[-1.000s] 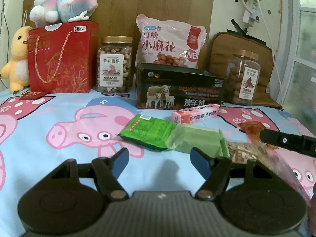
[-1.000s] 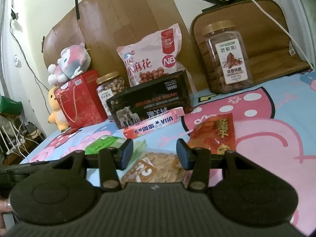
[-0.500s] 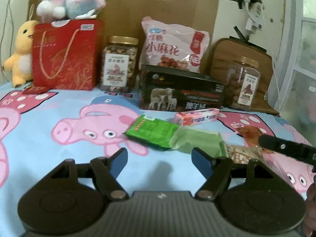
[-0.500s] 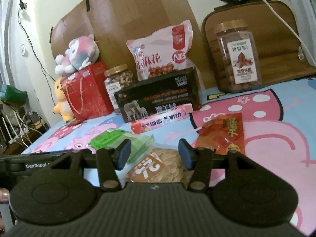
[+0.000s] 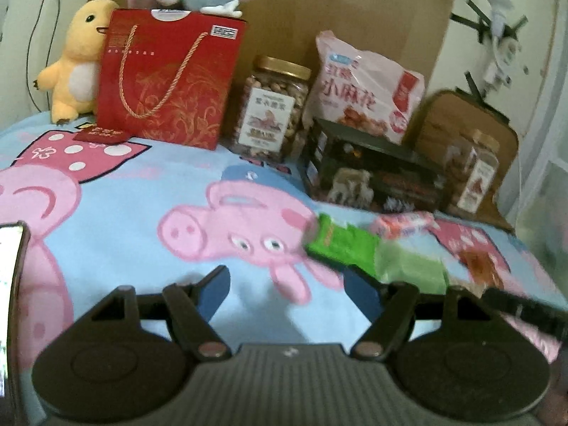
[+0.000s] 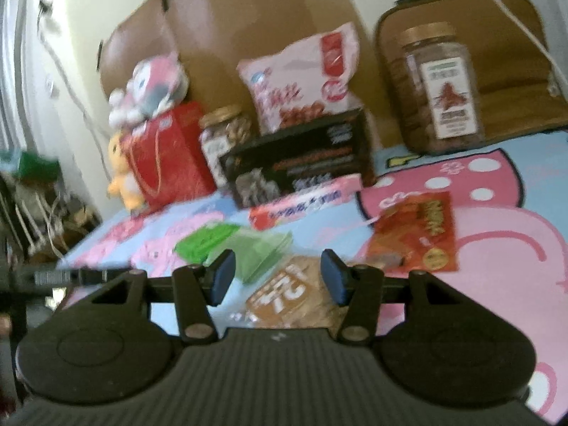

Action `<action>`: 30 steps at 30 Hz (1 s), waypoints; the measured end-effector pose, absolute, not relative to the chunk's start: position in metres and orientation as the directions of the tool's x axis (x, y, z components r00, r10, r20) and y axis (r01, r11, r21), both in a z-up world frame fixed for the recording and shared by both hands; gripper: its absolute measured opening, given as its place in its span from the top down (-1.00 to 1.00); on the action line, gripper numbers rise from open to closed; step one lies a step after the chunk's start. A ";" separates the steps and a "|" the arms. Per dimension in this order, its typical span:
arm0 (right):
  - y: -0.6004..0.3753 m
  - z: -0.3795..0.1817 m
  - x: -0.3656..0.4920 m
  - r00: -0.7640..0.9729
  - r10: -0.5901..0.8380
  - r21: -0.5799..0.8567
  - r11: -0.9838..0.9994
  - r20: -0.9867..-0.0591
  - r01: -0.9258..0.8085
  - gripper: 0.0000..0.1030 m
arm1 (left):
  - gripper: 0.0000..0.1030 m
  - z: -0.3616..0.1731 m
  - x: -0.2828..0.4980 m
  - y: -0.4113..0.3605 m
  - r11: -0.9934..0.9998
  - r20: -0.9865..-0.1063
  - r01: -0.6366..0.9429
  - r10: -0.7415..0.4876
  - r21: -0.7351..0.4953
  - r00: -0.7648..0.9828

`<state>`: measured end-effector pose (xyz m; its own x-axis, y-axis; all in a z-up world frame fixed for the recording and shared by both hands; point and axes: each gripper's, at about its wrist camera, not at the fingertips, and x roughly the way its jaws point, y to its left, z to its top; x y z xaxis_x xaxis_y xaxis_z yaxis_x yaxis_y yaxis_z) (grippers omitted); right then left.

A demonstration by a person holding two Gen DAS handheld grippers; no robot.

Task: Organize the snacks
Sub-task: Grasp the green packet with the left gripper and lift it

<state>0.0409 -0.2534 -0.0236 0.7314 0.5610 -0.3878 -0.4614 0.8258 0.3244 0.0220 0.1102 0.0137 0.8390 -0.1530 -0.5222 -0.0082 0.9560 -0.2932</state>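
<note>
Snacks lie on a cartoon-pig sheet. A green packet (image 5: 342, 245) and a pale green one (image 5: 408, 269) sit to the right of my left gripper (image 5: 287, 291), which is open with only sheet between its fingers. My right gripper (image 6: 275, 278) is open just above a clear bag of brown snacks (image 6: 291, 294). Beyond it lie the green packets (image 6: 209, 241), a pink stick box (image 6: 305, 202) and a red-orange packet (image 6: 419, 234). At the back stand a black box (image 5: 372, 174), a pink-white bag (image 5: 365, 88) and two jars (image 5: 271, 110) (image 6: 438, 88).
A red gift bag (image 5: 167, 81) with a plush toy on top and a yellow plush duck (image 5: 76, 60) stand at the back left. A brown cushion (image 6: 511, 64) leans against the wall on the right. A bright screen edge (image 5: 10, 301) shows at far left.
My left gripper has swung left, so the snacks now sit right of its fingers. The right gripper's view tilted slightly and its jaws stand a little wider.
</note>
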 end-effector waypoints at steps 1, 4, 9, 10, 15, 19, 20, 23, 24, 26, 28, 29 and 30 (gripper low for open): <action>-0.248 -0.024 0.042 0.720 0.569 0.318 0.821 -0.396 -0.474 -0.08 | -0.41 0.016 0.028 0.112 0.953 -0.521 -0.005 -0.162 -0.303 0.838; -0.223 -0.021 0.048 0.687 0.587 0.271 0.809 -0.428 -0.522 -0.08 | -0.43 0.023 0.048 0.113 0.942 -0.516 0.016 -0.197 -0.335 0.834; -0.178 -0.015 0.064 0.627 0.607 0.160 0.769 -0.489 -0.619 -0.08 | -0.43 0.023 0.080 0.108 0.929 -0.530 0.027 -0.233 -0.368 0.816; -0.171 -0.017 0.071 0.603 0.613 0.166 0.758 -0.510 -0.631 -0.06 | -0.43 0.022 0.085 0.107 0.927 -0.535 0.025 -0.238 -0.375 0.811; -0.163 -0.030 0.094 0.622 0.528 0.104 0.804 -0.578 -0.586 0.62 | -0.43 0.016 0.099 0.105 0.914 -0.539 0.033 -0.268 -0.405 0.799; -0.190 -0.027 0.107 0.684 0.454 0.140 0.875 -0.572 -0.463 0.45 | -0.43 0.014 0.104 0.104 0.910 -0.541 0.058 -0.294 -0.410 0.788; -0.194 -0.025 0.106 0.667 0.491 0.185 0.859 -0.561 -0.477 0.32 | -0.43 0.013 0.105 0.104 0.909 -0.544 0.060 -0.299 -0.413 0.784; -0.184 -0.022 0.100 0.616 0.568 0.217 0.806 -0.546 -0.551 0.18 | -0.43 0.008 0.109 0.103 0.901 -0.557 0.067 -0.322 -0.429 0.766; -0.176 -0.023 0.099 0.606 0.574 0.201 0.796 -0.551 -0.571 0.18 | -0.37 0.007 0.110 0.102 0.898 -0.561 0.071 -0.331 -0.433 0.759; -0.159 -0.024 0.100 0.586 0.582 0.173 0.777 -0.564 -0.605 0.17 | -0.23 0.003 0.112 0.099 0.895 -0.575 0.083 -0.350 -0.438 0.740; -0.144 -0.027 0.105 0.581 0.577 0.144 0.770 -0.574 -0.621 0.16 | 0.06 -0.001 0.112 0.093 0.905 -0.578 0.105 -0.350 -0.413 0.737; -0.138 -0.028 0.108 0.585 0.568 0.130 0.772 -0.578 -0.622 0.15 | 0.08 -0.001 0.111 0.089 0.917 -0.580 0.112 -0.333 -0.382 0.743; -0.133 -0.029 0.110 0.592 0.565 0.117 0.773 -0.575 -0.623 0.14 | 0.08 -0.001 0.110 0.086 0.924 -0.580 0.119 -0.325 -0.364 0.747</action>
<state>0.1103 -0.1329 -0.0286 0.5922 0.5646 -0.5749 -0.6235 0.7730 0.1169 0.1097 0.0863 -0.0013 0.7467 -0.3248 -0.5805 0.1191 0.9238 -0.3638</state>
